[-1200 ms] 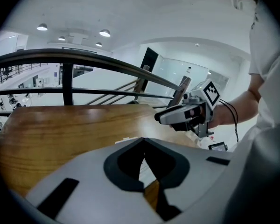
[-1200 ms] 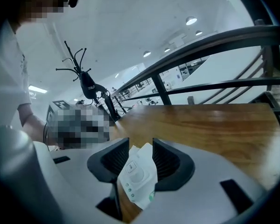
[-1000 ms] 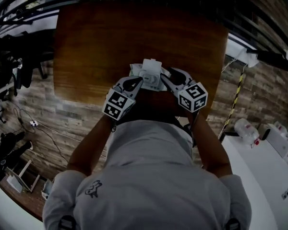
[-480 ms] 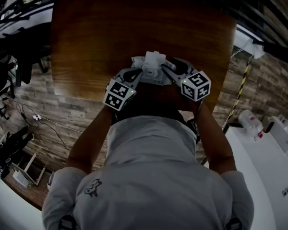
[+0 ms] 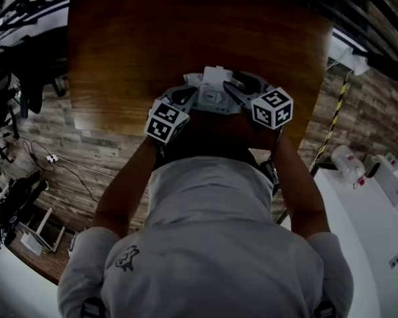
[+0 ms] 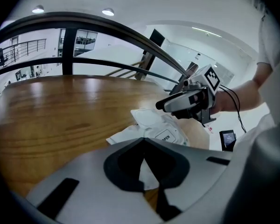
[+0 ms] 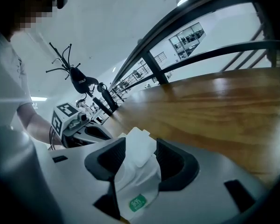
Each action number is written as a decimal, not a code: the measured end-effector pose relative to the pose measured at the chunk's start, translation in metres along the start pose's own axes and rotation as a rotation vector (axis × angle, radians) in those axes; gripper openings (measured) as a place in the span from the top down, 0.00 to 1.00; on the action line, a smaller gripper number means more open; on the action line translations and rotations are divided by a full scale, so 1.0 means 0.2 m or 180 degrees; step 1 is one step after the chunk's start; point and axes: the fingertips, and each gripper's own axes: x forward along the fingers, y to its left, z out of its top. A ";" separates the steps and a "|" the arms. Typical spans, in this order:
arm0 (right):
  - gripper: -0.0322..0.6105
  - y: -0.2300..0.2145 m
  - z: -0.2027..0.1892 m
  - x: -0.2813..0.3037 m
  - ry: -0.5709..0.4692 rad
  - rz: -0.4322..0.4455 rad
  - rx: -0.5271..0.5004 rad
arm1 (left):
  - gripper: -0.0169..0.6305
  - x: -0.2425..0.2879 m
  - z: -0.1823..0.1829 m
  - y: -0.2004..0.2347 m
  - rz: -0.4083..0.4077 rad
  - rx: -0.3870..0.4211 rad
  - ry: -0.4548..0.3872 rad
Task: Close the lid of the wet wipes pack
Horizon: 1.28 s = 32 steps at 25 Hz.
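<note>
Left cube (image 5: 166, 121) and right cube (image 5: 273, 108) now sit closer beside the pack (image 5: 212, 99) than they did a second ago in the head view. The right gripper's (image 7: 140, 144) jaws have just been opening, with the pack between them.

We see the pack as a soft white pouch at the near edge of the table (image 5: 139, 52), midway between the two grippers. We cannot tell whether it rests on the wood or hangs just above it. Its lid (image 5: 215, 76) is open and stands up on the far side. In the right gripper view the lid's tab rises between the jaws, and a green mark shows on the pack's near end. In the left gripper view a small label reading OPEN lies on the pack's top.

We read the right gripper's jaws as wide apart, one on each side of the lid. The dark pads are bare and do not press on it. It comes in from the pack's right.

The left gripper (image 6: 143, 140) comes in from the pack's left. Its jaw tips meet, and a strip of the pack's white edge shows pinched between the pads, so we take it as clamped on the pack.

Our white shirt (image 5: 212, 244) fills the near part of the head view, with both forearms reaching out to the grippers. The table is brown wood with a sheen. A dark railing (image 6: 107, 27) curves past its far side. A plank floor (image 5: 86, 158) lies below to the left. A white counter (image 5: 378, 244) with a bottle (image 5: 348, 161) stands well apart to the right.
</note>
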 end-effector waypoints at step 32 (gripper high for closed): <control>0.63 0.13 0.02 -0.07 0.0047 0.0187 -0.0142 | 0.95 0.06 -0.03 0.01 0.0024 0.0035 0.0091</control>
